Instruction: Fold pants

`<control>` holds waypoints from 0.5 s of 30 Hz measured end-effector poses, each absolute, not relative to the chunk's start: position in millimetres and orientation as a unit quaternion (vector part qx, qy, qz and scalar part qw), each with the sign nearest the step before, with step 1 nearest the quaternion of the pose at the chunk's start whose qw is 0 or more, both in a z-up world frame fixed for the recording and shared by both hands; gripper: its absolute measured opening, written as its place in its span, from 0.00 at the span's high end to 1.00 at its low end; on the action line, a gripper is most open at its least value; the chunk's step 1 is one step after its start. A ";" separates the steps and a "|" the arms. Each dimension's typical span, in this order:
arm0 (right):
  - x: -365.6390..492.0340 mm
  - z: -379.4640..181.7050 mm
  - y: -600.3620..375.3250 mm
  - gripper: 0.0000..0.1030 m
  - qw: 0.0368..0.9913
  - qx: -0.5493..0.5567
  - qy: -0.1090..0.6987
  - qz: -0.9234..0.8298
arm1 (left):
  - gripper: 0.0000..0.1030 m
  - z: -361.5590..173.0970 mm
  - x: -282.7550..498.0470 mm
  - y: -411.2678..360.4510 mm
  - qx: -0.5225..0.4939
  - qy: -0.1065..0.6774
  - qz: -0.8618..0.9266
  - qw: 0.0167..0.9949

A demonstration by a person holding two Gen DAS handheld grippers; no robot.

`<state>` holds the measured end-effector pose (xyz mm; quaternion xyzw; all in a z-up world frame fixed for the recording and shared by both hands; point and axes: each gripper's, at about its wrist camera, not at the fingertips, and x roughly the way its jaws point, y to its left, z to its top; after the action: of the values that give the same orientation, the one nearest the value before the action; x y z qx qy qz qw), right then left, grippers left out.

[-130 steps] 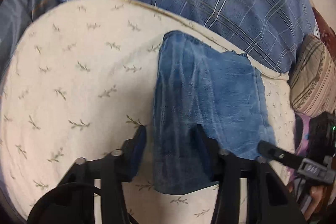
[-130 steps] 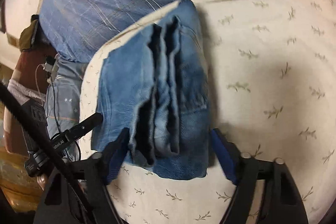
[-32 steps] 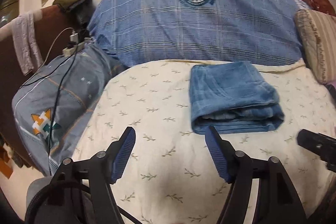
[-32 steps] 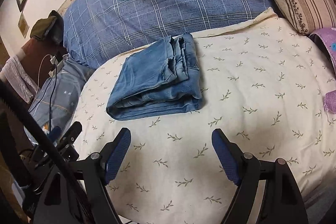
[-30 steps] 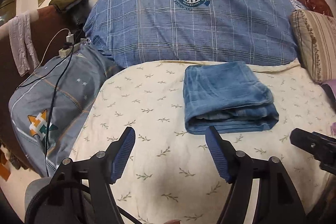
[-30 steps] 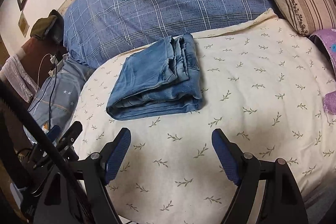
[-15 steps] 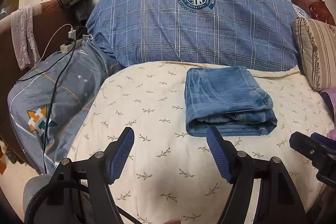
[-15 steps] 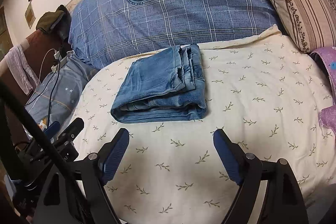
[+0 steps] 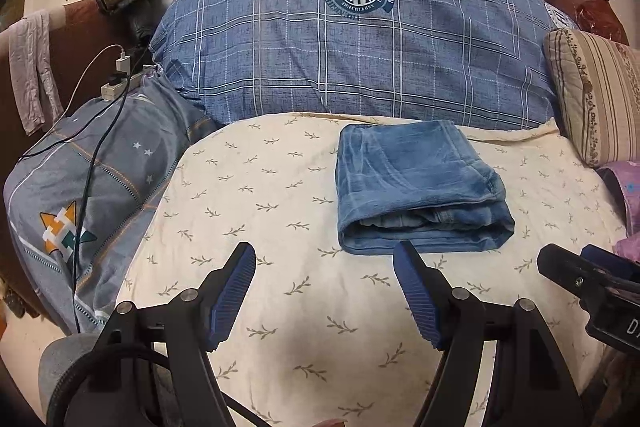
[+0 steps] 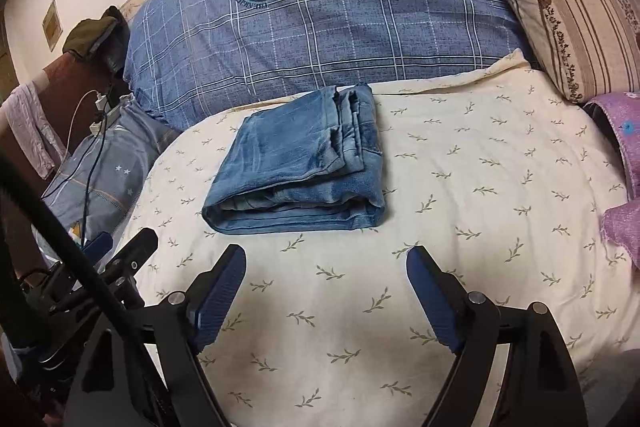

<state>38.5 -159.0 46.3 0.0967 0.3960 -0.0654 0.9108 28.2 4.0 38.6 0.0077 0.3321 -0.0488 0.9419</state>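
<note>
The blue jeans [image 9: 416,187] lie folded into a compact stack on the cream leaf-print sheet [image 9: 256,211], near the big blue plaid pillow. They also show in the right wrist view [image 10: 304,167]. My left gripper [image 9: 324,263] is open and empty, hovering above the sheet well short of the jeans. My right gripper [image 10: 326,267] is open and empty too, pulled back from the jeans' near edge. Part of the right gripper shows at the left view's right edge [image 9: 580,283].
A blue plaid pillow [image 9: 352,47] lies behind the jeans. A striped beige pillow [image 10: 568,11] and purple cloth [image 10: 624,187] are at the right. A grey-blue cover [image 9: 92,195] with charger cables [image 9: 100,131] hangs at the left edge.
Both grippers have let go of the folded jeans and drawn back and up from them. The jeans stay folded in place. Over the last second the views only shift slightly.
</note>
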 end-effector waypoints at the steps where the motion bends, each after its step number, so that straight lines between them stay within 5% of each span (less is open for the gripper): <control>1: 38.6 46.7 -159.6 0.19 0.911 0.097 0.395 -0.067 | 0.30 38.5 28.3 3.9 0.008 0.333 -0.049 0.942; 15: 40.1 46.0 -161.2 0.19 0.911 0.091 0.397 -0.071 | 0.30 37.8 30.8 3.0 0.005 0.340 -0.052 0.939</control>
<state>40.1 -161.2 46.0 0.0911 0.3966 -0.0709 0.9107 30.8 3.0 37.8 0.0047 0.3395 -0.0520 0.9391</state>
